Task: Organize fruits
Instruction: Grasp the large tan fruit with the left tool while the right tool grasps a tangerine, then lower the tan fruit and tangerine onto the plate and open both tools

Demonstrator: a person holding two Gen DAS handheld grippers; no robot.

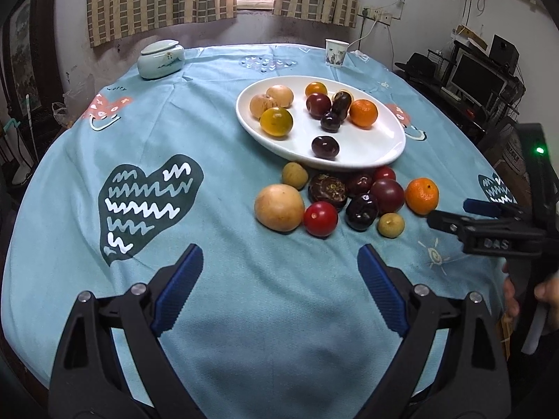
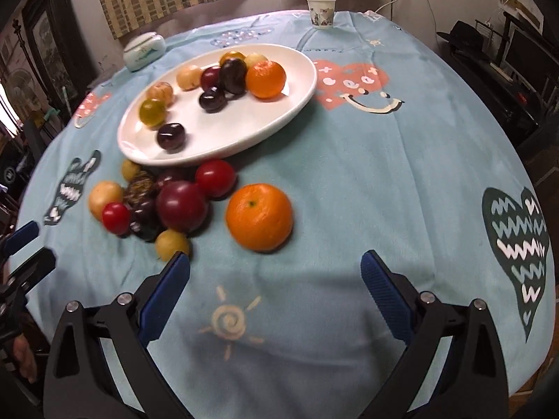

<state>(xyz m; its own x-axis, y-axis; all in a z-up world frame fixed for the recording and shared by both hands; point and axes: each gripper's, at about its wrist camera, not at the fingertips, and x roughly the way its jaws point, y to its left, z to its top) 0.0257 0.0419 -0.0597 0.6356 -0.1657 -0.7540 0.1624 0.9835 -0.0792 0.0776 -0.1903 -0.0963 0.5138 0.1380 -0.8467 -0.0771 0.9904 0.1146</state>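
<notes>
A white oval plate (image 1: 367, 139) (image 2: 227, 129) on the blue tablecloth holds several fruits: oranges, dark plums and tan ones. In front of it lies a loose cluster: a large tan fruit (image 1: 279, 207), a red tomato (image 1: 320, 219), dark plums (image 1: 387, 195), small yellow fruits and an orange (image 1: 422, 195) (image 2: 259, 216). My left gripper (image 1: 280, 249) (image 2: 38, 242) is open and empty, short of the tan fruit and tomato. My right gripper (image 2: 275, 256) (image 1: 450, 211) is open too, with the orange just ahead of its tips and touching neither pad.
A pale lidded ceramic jar (image 1: 160, 59) stands at the back left and a paper cup (image 1: 336, 52) at the back edge. A desk with a monitor (image 1: 478, 76) sits beyond the table's right side. A hand (image 1: 545, 300) holds the right gripper.
</notes>
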